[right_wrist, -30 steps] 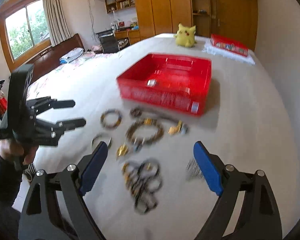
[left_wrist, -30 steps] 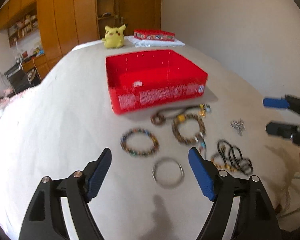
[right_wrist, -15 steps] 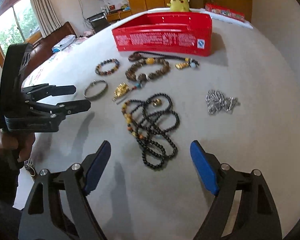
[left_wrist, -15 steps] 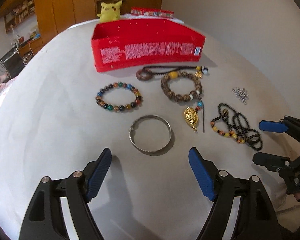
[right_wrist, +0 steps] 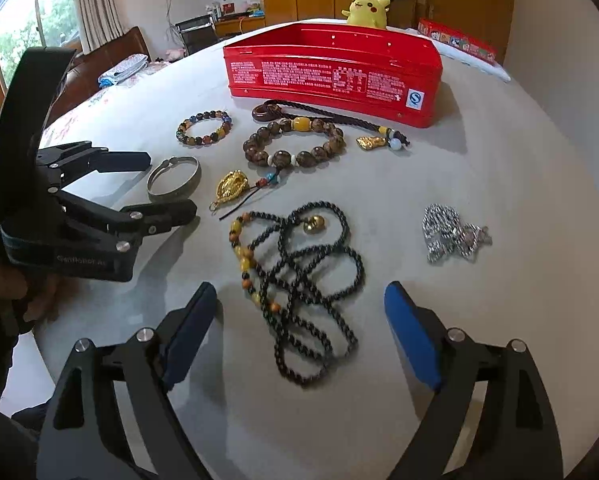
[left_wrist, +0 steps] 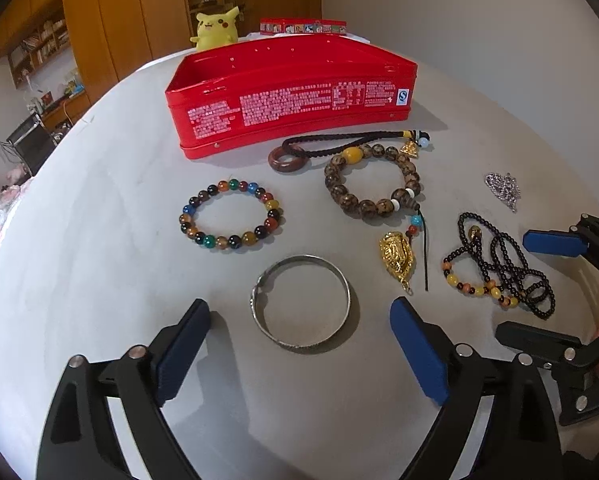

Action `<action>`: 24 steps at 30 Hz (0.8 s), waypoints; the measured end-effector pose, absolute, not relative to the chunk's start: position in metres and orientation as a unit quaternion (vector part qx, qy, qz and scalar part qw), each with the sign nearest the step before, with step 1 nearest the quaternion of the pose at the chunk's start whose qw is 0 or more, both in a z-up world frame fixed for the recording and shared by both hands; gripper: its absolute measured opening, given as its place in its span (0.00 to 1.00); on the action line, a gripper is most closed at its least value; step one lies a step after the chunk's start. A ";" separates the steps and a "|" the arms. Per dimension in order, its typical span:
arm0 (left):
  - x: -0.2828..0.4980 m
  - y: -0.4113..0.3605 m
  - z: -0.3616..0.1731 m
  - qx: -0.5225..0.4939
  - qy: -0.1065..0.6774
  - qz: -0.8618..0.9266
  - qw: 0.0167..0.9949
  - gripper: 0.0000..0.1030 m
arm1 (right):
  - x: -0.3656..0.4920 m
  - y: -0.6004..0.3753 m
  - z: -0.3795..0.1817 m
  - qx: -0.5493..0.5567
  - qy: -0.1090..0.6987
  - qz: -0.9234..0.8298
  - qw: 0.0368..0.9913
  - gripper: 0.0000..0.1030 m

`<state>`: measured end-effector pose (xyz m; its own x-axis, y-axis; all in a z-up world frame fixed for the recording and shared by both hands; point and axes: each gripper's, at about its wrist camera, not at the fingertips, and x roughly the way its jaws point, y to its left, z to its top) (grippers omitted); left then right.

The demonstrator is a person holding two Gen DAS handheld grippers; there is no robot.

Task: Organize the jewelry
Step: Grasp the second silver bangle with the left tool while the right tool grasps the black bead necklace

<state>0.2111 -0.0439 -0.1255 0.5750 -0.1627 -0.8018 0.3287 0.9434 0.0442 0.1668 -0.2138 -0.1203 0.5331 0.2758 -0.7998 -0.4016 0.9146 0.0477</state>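
Jewelry fills both my views far larger than it did a second ago, when I looked down on the table from higher up and the red tin (left_wrist: 291,96) showed its open inside; now I see mostly its printed side wall at twelve o'clock. Both hands have come down toward the pieces.

My left gripper (left_wrist: 299,344) is empty and its jaws are opening wider, with the silver bangle (left_wrist: 301,306) lying flat on the table just ahead of the fingertips, not yet between the pads. The multicoloured bead bracelet (left_wrist: 230,214) sits at eleven o'clock of the bangle, the brown bead bracelet (left_wrist: 373,184) at one o'clock, and the gold pendant (left_wrist: 397,258) at three o'clock.

My right gripper (right_wrist: 299,328) is spread as well, opening a little, gripping nothing. The black bead necklace (right_wrist: 299,288) lies tangled on the table, its near loops reaching in between the two fingers without touching either pad. The silver chain (right_wrist: 453,234) is heaped at two o'clock of it.

Nothing is in the tin from what I can see; its floor is hidden now. I judge the descent has lined each hand up on one piece: bangle on the left, necklace on the right. The bangle is thin and flat, so I expect the pads must come almost to the tabletop to catch it.
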 end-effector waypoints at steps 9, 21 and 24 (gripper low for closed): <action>0.209 -0.045 -0.124 0.094 0.437 -0.145 0.883 0.78 | 0.171 -0.210 -0.120 -0.076 0.440 0.194 0.873 0.74; 0.204 -0.044 -0.118 0.077 0.438 -0.159 0.882 0.47 | 0.173 -0.209 -0.116 -0.065 0.446 0.212 0.867 0.10; 0.201 -0.043 -0.116 0.073 0.438 -0.160 0.881 0.47 | 0.174 -0.212 -0.116 -0.052 0.447 0.215 0.867 0.08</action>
<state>0.2011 -0.0432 -0.1158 0.5645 -0.2184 -0.7960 0.3465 0.9380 -0.0117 0.1739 -0.2115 -0.1158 0.5085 0.3260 -0.7970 -0.4184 0.9025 0.1022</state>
